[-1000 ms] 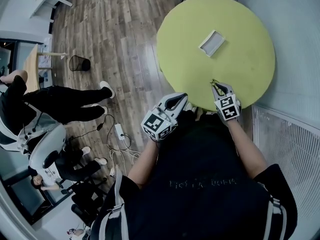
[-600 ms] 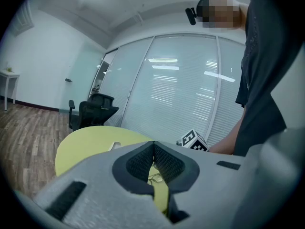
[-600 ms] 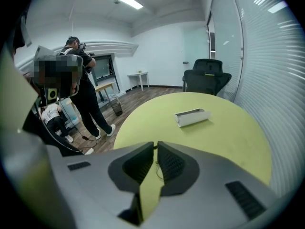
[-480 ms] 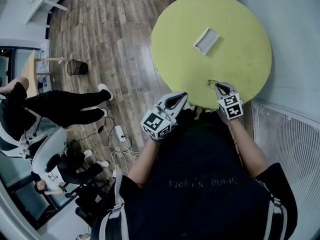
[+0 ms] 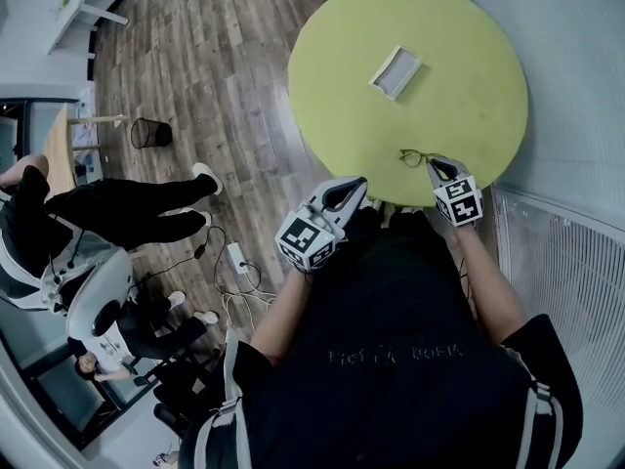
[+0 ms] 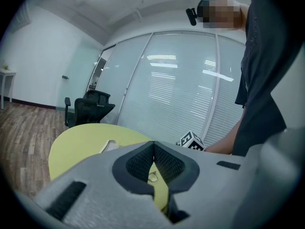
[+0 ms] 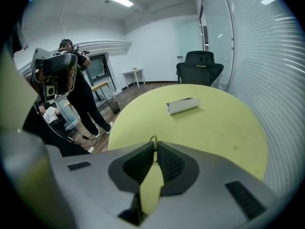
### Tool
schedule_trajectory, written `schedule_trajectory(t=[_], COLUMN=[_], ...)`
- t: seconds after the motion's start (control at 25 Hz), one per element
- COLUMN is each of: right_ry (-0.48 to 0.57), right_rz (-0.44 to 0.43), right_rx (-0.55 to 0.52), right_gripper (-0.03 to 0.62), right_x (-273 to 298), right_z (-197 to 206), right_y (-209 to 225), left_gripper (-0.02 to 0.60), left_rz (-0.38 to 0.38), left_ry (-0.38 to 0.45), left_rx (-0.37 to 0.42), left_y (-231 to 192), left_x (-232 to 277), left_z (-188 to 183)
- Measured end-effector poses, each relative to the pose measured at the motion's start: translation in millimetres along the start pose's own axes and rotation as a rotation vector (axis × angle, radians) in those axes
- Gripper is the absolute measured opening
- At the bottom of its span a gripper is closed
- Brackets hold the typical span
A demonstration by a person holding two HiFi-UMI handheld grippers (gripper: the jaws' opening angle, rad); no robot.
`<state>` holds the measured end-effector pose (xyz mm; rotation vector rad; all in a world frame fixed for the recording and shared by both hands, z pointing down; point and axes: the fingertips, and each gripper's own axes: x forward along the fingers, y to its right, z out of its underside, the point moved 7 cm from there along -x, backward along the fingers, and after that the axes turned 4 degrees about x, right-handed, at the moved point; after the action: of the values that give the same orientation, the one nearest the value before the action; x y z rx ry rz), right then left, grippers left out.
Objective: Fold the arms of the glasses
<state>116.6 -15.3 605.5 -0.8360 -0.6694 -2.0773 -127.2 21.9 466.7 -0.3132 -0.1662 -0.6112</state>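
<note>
At the far left of the head view a person in dark trousers [image 5: 127, 203] stands on the wood floor [image 5: 215, 57], with a black bin [image 5: 148, 131] near them.

The left gripper [image 5: 352, 189] is held by the near rim of the round green table [image 5: 332, 86]. In its own view the left gripper [image 6: 153, 147] has its jaws pressed together at the tips with nothing between them. Through the gap lower down a bit of the glasses [image 6: 153, 176] shows on the table [image 6: 81, 147]. The right gripper's marker cube [image 6: 193, 141] is just beyond, and a black chair [image 6: 90, 109] stands at the table's far side.

A white box [image 5: 395, 71] lies on the table's far half, well apart from both grippers.

The glasses [image 5: 413, 156] are at the table's near edge, towards the right, touching the tips of the right gripper [image 5: 435, 166]. In the right gripper view the right gripper [image 7: 154, 149] is pinched shut on a thin wire part of the glasses [image 7: 153, 140], and a small loop of it pokes out above the tips. Which part of the frame this is, and whether the arms are folded, cannot be made out. The box [image 7: 183, 105] lies farther off on the table [image 7: 224, 128].

White blinds [image 5: 566, 291] fill the right side.
</note>
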Motion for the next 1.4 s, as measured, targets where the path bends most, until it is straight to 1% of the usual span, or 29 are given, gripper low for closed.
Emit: schedule_trajectory(t=[0.6, 0.8, 1.0, 1.24, 1.4], right_ry=[-0.086, -0.115, -0.145, -0.173, -0.192], right_rz=[0.004, 0.002, -0.001, -0.007, -0.019], right_rx=[0.02, 0.03, 0.001, -0.003, -0.024], right_gripper=[0.043, 0.043, 0.043, 0.043, 0.043], right_x=[24, 27, 39, 50, 50], right_z=[45, 51, 58, 71, 65], right_y=[29, 29, 34, 40, 37], left_gripper=[0.018, 0.018, 0.018, 0.018, 0.018], left_rz=[-0.035, -0.052, -0.05, -0.052, -0.057], left_ry=[-0.04, -0.044, -0.057, -0.07, -0.074], left_rx=[-0.013, -0.029, -0.028, -0.035, -0.039], left_y=[9, 10, 10, 14, 15], left_x=[0, -8, -6, 0, 0], left_z=[8, 8, 6, 10, 11])
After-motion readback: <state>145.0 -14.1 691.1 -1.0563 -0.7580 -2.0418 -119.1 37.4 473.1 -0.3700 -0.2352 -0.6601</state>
